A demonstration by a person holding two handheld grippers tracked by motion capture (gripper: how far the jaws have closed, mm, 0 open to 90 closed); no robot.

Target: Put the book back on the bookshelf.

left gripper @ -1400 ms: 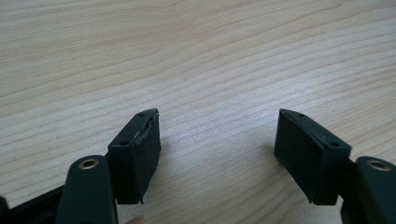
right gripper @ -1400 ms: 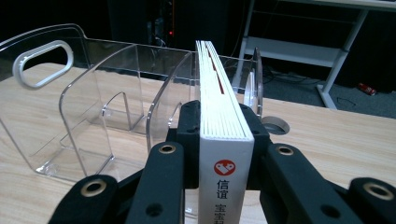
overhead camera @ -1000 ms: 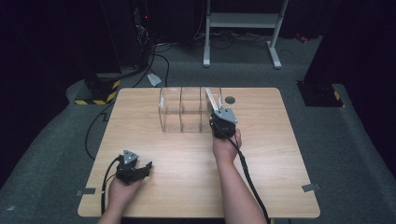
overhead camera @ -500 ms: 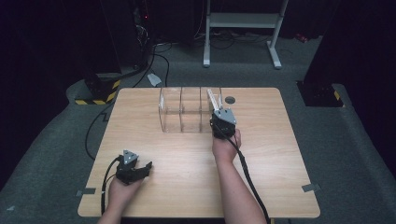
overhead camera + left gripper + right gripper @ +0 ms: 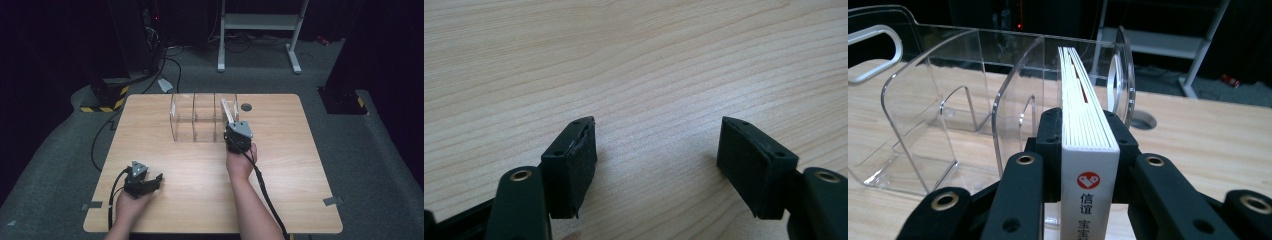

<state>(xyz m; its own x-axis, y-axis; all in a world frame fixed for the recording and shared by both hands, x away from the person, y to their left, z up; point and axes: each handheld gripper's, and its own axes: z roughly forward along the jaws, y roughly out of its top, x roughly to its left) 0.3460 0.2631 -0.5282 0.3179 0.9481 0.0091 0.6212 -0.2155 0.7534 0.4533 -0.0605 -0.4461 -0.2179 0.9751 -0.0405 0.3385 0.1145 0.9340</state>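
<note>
Right gripper (image 5: 1087, 150) clamped on upright white book (image 5: 1083, 95) at clear acrylic divider rack's (image 5: 933, 115) end slot; left gripper (image 5: 656, 150) gaping, empty, over bare wooden bench (image 5: 634, 55).

Glossy clear plastic rack (image 5: 948, 100), matt wood-grain table (image 5: 634, 60).

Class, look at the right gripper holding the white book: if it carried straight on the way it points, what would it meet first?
Probably the clear acrylic rack. The right gripper, shut on the white book, points into its rightmost slot, so the book would likely enter between the dividers; depth is unclear.
</note>
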